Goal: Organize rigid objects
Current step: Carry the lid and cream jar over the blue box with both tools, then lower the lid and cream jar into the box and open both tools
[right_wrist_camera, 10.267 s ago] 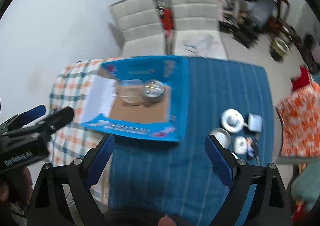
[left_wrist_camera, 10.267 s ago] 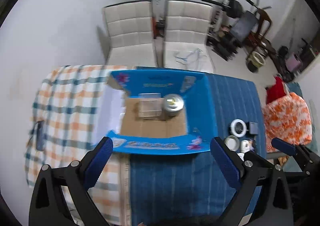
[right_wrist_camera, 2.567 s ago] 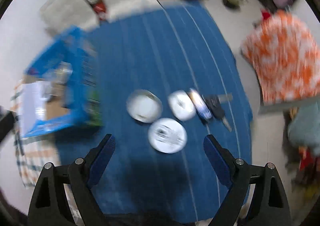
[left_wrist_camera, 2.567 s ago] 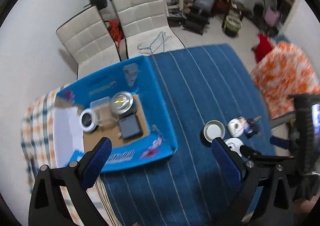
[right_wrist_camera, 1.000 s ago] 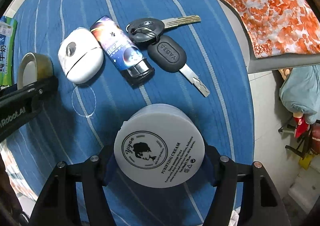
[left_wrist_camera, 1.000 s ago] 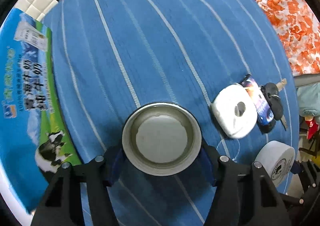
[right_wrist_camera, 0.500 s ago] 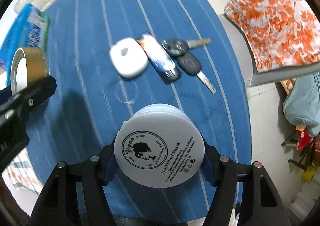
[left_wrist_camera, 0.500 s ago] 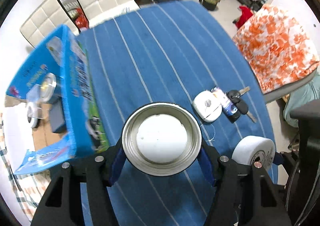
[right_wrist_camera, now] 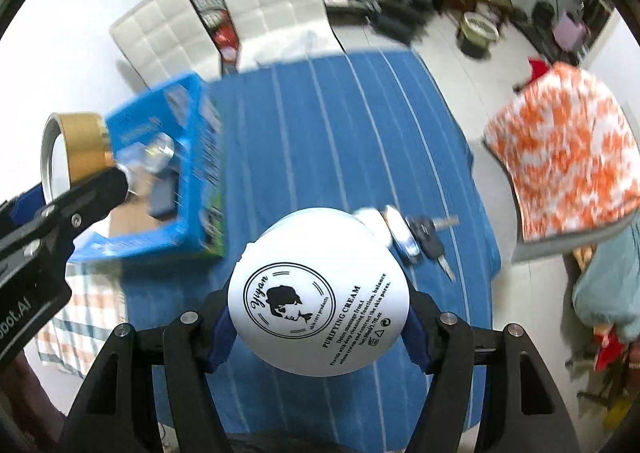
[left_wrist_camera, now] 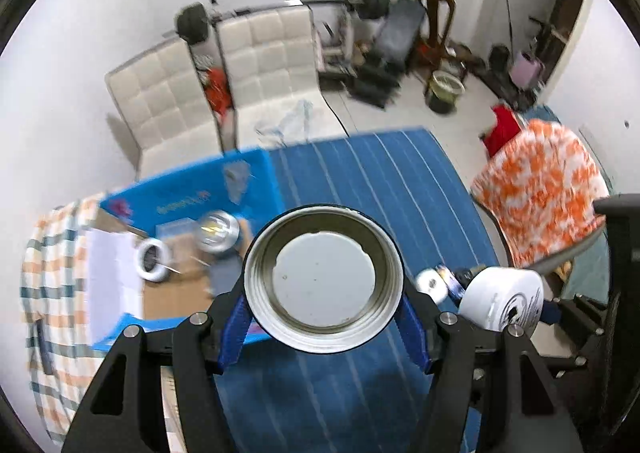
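Observation:
My left gripper [left_wrist_camera: 323, 317] is shut on a round metal lid [left_wrist_camera: 323, 279], held high above the blue cloth; its gold side shows in the right wrist view [right_wrist_camera: 82, 147]. My right gripper [right_wrist_camera: 318, 327] is shut on a white cream jar [right_wrist_camera: 318, 301], also lifted; the jar shows in the left wrist view [left_wrist_camera: 502, 303]. The blue cardboard box [left_wrist_camera: 188, 199] lies left of both, holding a silver tin [left_wrist_camera: 218, 231], a tape roll [left_wrist_camera: 152, 259] and a dark block [right_wrist_camera: 162, 195].
A white oval case [left_wrist_camera: 431, 280], a small printed tube [right_wrist_camera: 402, 235] and car keys [right_wrist_camera: 428, 237] lie on the blue striped cloth [right_wrist_camera: 320, 125]. A plaid cloth [left_wrist_camera: 44, 253] covers the left end. White chairs [left_wrist_camera: 224, 77] stand behind; an orange cushion [right_wrist_camera: 564, 145] is at the right.
Both grippers have risen further with the lid and the jar still held. The views now look more level across the table toward the chairs and the box.

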Action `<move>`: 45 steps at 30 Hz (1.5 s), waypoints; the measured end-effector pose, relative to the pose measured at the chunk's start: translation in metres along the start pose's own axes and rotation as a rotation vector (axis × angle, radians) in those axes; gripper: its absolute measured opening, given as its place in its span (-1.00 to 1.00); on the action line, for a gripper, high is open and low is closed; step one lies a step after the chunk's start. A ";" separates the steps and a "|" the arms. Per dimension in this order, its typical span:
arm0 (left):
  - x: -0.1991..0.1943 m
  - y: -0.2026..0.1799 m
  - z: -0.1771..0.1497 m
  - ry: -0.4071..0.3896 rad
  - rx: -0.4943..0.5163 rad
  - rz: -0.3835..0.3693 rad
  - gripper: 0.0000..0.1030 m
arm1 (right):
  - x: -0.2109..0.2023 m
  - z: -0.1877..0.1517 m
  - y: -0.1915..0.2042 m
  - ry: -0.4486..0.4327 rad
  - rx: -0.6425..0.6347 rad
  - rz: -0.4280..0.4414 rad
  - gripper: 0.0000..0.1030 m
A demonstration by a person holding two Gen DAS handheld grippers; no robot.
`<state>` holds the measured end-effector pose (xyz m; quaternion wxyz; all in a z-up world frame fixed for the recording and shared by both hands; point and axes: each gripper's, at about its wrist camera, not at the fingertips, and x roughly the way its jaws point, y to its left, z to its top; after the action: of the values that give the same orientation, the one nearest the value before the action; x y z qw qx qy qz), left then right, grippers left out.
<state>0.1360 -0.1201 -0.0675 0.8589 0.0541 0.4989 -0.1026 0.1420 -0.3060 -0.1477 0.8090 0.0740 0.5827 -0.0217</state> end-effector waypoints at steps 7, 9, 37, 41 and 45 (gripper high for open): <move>-0.058 0.071 0.002 -0.096 -0.104 0.057 0.20 | -0.050 0.018 0.067 -0.086 -0.085 0.041 0.36; -0.066 0.084 0.001 -0.110 -0.126 0.070 0.20 | -0.057 0.021 0.084 -0.095 -0.113 0.054 0.36; 0.178 0.282 -0.037 0.492 -0.348 -0.090 0.20 | 0.196 0.060 0.289 0.326 -0.274 0.304 0.36; 0.203 0.276 -0.039 0.569 -0.302 -0.095 0.20 | 0.223 0.055 0.299 0.380 -0.300 0.283 0.37; 0.223 0.269 -0.047 0.645 -0.271 -0.102 0.20 | 0.245 0.053 0.304 0.425 -0.314 0.269 0.37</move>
<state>0.2660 0.1237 -0.2869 0.6502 -0.0557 0.7557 -0.0558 0.3067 -0.0004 -0.3341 0.6661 0.0272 0.7202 0.1920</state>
